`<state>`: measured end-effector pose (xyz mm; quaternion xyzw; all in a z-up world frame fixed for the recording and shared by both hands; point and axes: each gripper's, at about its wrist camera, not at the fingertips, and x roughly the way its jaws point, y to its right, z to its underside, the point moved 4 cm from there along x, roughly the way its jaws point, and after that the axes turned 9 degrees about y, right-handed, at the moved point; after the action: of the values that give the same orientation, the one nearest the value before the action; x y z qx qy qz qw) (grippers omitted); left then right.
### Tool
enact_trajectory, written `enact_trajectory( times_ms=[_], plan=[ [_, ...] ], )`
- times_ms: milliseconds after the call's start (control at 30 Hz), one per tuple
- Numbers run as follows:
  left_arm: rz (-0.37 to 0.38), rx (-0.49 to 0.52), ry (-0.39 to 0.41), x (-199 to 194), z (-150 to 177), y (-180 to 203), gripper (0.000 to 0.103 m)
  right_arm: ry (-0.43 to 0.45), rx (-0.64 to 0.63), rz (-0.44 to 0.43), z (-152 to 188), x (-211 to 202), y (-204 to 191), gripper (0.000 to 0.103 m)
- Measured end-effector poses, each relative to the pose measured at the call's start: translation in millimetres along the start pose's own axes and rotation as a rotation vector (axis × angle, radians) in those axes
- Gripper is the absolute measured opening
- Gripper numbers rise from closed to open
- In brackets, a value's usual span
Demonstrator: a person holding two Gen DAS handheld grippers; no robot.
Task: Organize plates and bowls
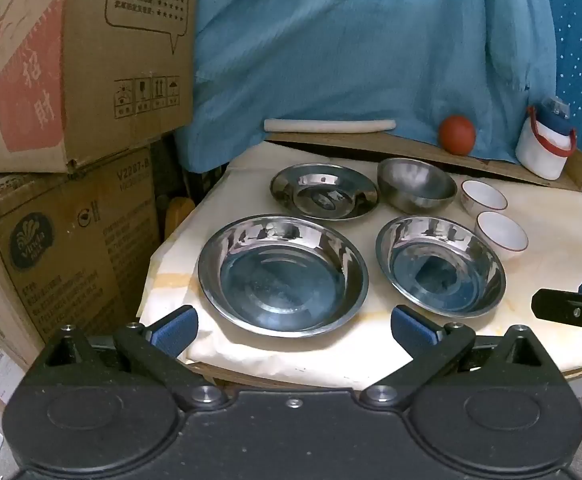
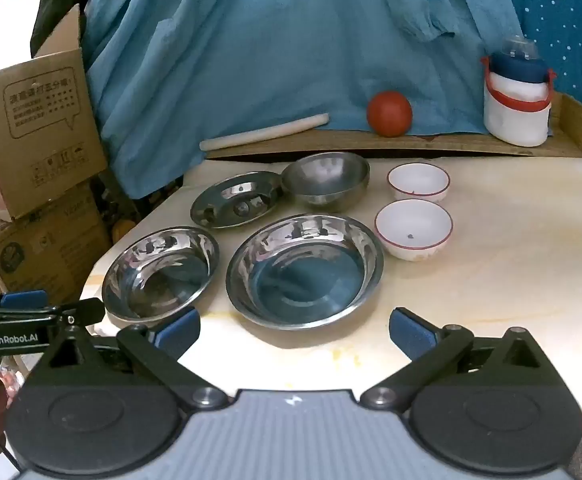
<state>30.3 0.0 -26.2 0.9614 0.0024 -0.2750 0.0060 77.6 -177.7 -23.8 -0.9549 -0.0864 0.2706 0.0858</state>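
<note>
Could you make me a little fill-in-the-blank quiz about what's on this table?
1. The number of white bowls on the table is ___.
2. The ball on the shelf is coloured ___.
3. Both grippers, left and right, have jaws standing ___.
4. The plates are made of ___.

Missing words: two; red; open; metal.

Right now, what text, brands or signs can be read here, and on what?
"GenRobot.AI": left gripper, seen by the right camera.
"招財": upper cardboard box.
"V2287-": lower cardboard box, plus a round logo, too blurred.
Handling symbols and Chinese speech-bubble print on the upper box: too small.
</note>
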Motion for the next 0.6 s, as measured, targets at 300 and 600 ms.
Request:
enact_trajectory(
  times_ms=[300,600],
  plan=[
    [-0.001,0.001,-0.006,1.3,0.5,-5.9,0.102,-0.003,0.003,-0.003,-0.5,0.6,2.8,0.103],
    [-0.005,0.011,-0.009,4.0,1.2,0.0,0.102,-0.005,0.002,-0.002,-0.5,1.4,2.3,0.103]
  ],
)
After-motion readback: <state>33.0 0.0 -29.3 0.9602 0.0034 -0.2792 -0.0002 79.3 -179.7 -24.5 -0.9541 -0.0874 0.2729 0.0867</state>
